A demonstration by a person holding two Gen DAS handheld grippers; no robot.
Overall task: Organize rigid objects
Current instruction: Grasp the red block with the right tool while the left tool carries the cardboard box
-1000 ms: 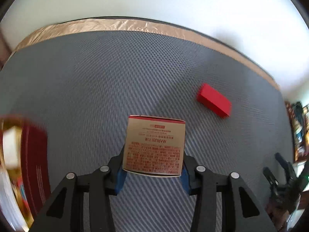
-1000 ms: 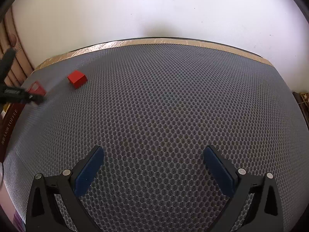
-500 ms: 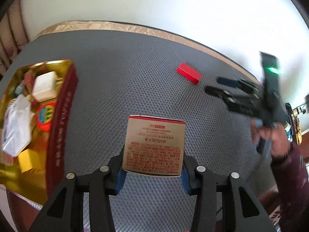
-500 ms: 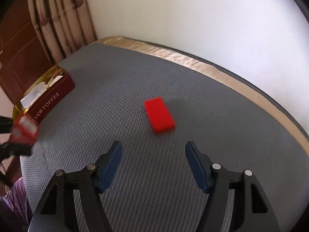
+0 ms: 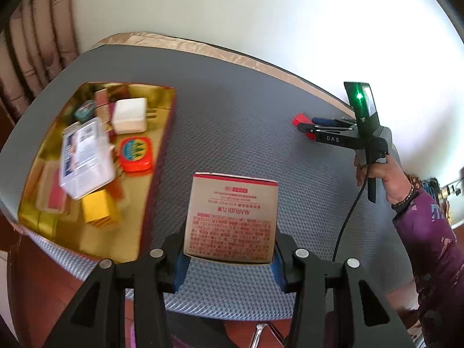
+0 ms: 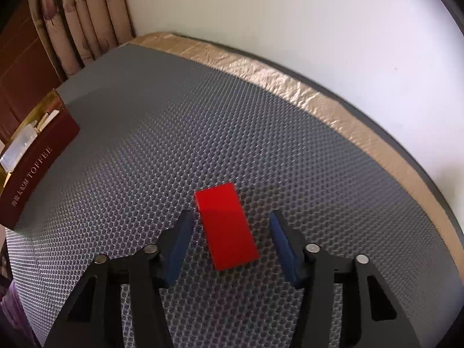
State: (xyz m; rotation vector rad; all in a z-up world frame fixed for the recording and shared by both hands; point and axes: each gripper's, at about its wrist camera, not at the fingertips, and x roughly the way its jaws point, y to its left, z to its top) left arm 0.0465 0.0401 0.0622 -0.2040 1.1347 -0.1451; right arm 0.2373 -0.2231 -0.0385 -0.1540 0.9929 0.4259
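Since the earlier frames the right gripper [image 6: 230, 239] has come over the red block [image 6: 226, 226], which lay well ahead of it before, and its jaws have just been closing from wide to narrow with the block between them; the left view has meanwhile swung so that the gold tin [image 5: 162, 156] is now in full sight. The red block lies flat on the grey mesh mat [image 6: 203, 121], straddled by the blue pads [image 6: 181, 240], with a visible gap on each side, so the pads do not yet press on it. Its long axis runs roughly along the fingers, canted slightly so the far end leans left; the pads therefore face its two long sides, which in my judgement suits a squeeze across the short width. The block is a plain, glossy rectangular slab, uniform red, sharp-edged and unmarked. The right hand is clearly the nearer one; from the left wrist view the block [image 5: 298, 120] shows only as a sliver beside the right gripper's tips [image 5: 311, 124], well away. The left gripper [image 5: 230, 256] is closed on a tan carton [image 5: 232, 217] with a red top band and red print, held above the mat just beside the tin's dark red wall. The tin, marked TOFFEE on its side, already holds several small boxes and packets.
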